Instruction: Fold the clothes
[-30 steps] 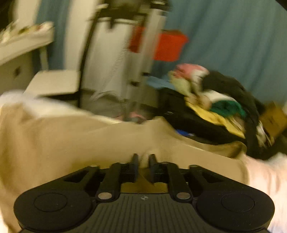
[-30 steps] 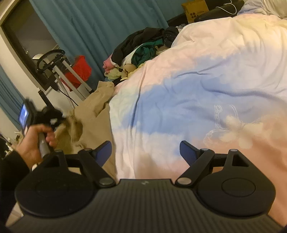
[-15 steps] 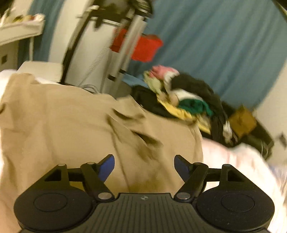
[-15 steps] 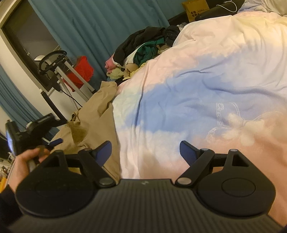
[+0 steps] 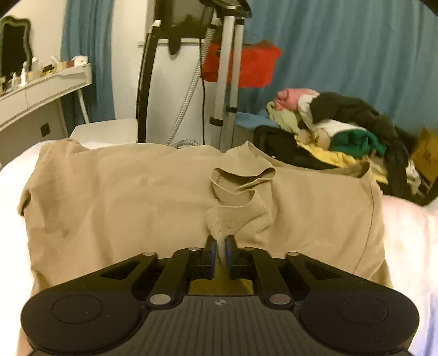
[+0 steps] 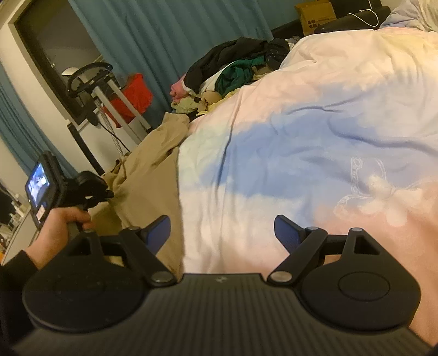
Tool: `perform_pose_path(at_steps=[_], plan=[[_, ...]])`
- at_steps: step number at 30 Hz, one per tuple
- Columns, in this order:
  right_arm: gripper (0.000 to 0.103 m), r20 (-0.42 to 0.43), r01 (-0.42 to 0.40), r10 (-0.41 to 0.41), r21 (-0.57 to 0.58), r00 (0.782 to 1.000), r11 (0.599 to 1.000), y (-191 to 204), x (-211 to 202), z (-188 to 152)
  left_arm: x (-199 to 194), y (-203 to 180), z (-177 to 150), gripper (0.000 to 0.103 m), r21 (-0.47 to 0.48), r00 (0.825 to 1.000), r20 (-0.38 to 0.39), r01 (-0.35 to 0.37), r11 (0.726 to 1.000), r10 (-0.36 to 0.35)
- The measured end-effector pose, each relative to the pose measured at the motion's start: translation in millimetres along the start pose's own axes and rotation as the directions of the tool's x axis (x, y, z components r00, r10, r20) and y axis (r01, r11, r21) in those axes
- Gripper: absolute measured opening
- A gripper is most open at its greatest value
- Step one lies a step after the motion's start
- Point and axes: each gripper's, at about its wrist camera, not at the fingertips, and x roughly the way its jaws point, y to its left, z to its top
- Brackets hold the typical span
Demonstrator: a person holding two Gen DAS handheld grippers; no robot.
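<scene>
A tan garment (image 5: 131,197) lies spread over the near end of the bed, with a bunched neck or cuff part near its middle. My left gripper (image 5: 220,247) is shut on a pinched fold of this tan garment. In the right wrist view the same garment (image 6: 149,175) lies at the left on the duvet, and the left gripper (image 6: 106,194) shows there, held in a hand. My right gripper (image 6: 222,231) is open and empty, over the bare pastel duvet (image 6: 314,131), to the right of the garment.
A pile of mixed clothes (image 5: 342,128) sits beyond the bed's far corner; it also shows in the right wrist view (image 6: 232,74). A garment steamer stand (image 5: 227,76) with a red item, a white dresser (image 5: 41,93), blue curtains and a cardboard box (image 6: 316,15) surround the bed.
My left gripper opened half a second ago, then shut again on a fold near the garment's middle. The garment now lies flatter and more spread out. My right gripper stayed open and nearly still.
</scene>
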Motion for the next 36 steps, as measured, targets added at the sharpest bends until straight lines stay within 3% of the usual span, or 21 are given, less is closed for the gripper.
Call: perform_pose_path(at_steps=[1,3,6,14,20,26,30,34,36], plan=[[0.085,-0.004,-0.011,0.011,0.001,1.0,1.0,-0.2,0.3,-0.8,-10.0,0.8,-2.3,0.026,0.012,1.0,0.01,0.009,1.0,-0.009],[0.085,-0.007,-0.034,0.034,0.004,0.999,0.999,0.6,0.2,-2.1,-35.7,2.4,-8.6,0.046,0.049,0.999,0.026,0.034,0.998,-0.035],[0.085,0.008,-0.077,0.077,-0.021,0.997,0.997,7.2,-5.6,-3.5,-75.8,10.5,-21.6,0.056,0.084,0.997,0.032,0.062,0.995,-0.065],[0.085,0.073,-0.121,0.13,-0.113,0.989,0.986,27.2,-32.6,-9.4,-223.6,41.2,-85.7,0.07,0.238,0.986,0.094,0.112,0.965,-0.138],[0.085,0.084,-0.143,0.156,-0.149,0.984,0.979,39.0,-64.0,-25.8,-294.7,74.0,-122.8,0.079,0.249,0.97,0.11,0.184,0.951,-0.217],[0.085,0.124,-0.11,0.135,-0.195,0.983,0.975,57.2,-101.7,-41.1,-322.1,98.4,-153.8,0.086,0.22,0.956,0.1,0.249,0.943,-0.275],[0.084,0.101,-0.116,0.14,-0.218,0.985,0.969,65.6,-117.6,-55.3,-330.0,114.2,-165.7,0.093,0.198,0.951,0.081,0.279,0.94,-0.3],[0.084,0.038,-0.087,0.091,-0.09,0.995,0.992,45.1,-130.4,-60.2,-333.4,126.5,-167.7,0.096,0.169,0.951,0.072,0.284,0.944,-0.3],[0.084,0.008,-0.089,0.089,0.057,0.996,0.994,16.4,-135.5,-60.1,-330.4,129.7,-166.2,0.097,0.14,0.954,0.062,0.283,0.949,-0.294]])
